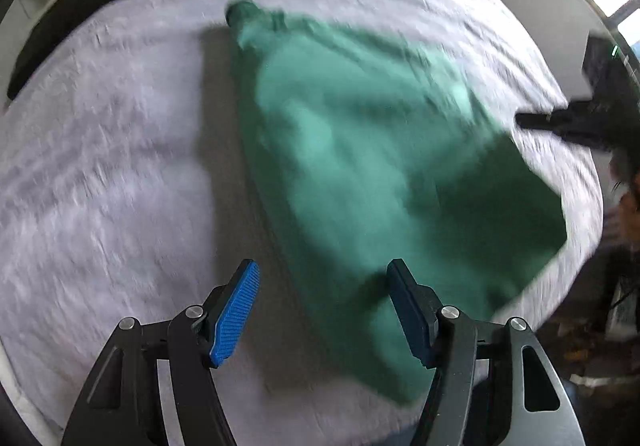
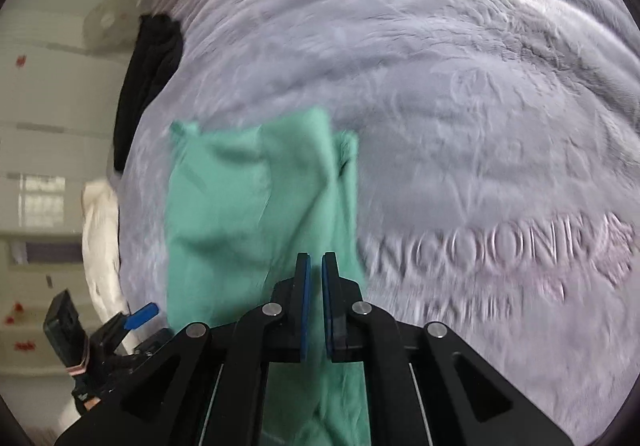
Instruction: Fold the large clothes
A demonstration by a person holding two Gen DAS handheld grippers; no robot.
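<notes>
Here, garment: the green garment (image 1: 360, 150) lies partly spread on the grey bedspread (image 1: 100, 166).
Feel: likely light, soft and limp.
Left gripper (image 1: 323, 312): jaws wide, holding nothing.
Right gripper (image 2: 316, 310): jaws nearly together, apparently pinching its edge.
Hold: best at corners or hem.

Each hand-held gripper (image 1: 322, 310) has black linkage arms, silver pivot screws, blue ribbed pads.
</notes>
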